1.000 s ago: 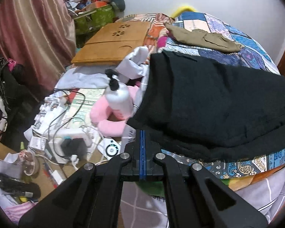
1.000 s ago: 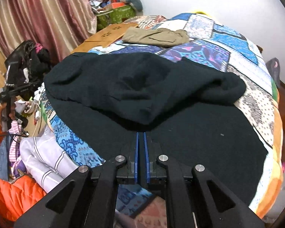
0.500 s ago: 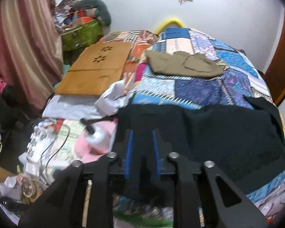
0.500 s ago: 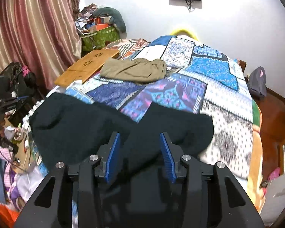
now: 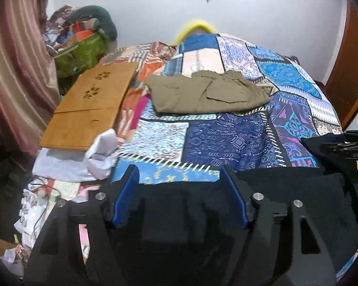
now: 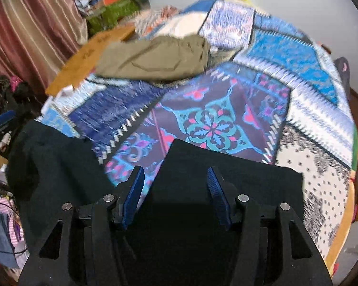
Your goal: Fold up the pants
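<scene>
The black pants (image 5: 286, 190) lie flat on the patchwork quilt (image 5: 226, 143) at the near end of the bed. My left gripper (image 5: 180, 186) hovers over their near left edge. Its jaws are opening wide, with cloth below them and nothing pressed by the blue pads (image 5: 126, 197). In the right wrist view my right gripper (image 6: 175, 186) hangs over a folded corner of the black pants (image 6: 226, 178). Its jaws are opening too, clear of the cloth. The right gripper (image 5: 346, 145) also shows at the right edge of the left view.
Folded khaki pants (image 5: 207, 93) lie farther up the bed. A wooden lap desk (image 5: 90, 109) rests on the bed's left side beside a white cloth (image 5: 100, 152). Clutter and cables (image 5: 43, 202) fill the floor at left near a striped curtain (image 5: 16, 71). A wooden door (image 5: 346, 71) stands at right.
Both grippers went from shut on the black pants to open and let them go. Both moved forward over the bed, and the lifted cloth now lies flat on the quilt.
</scene>
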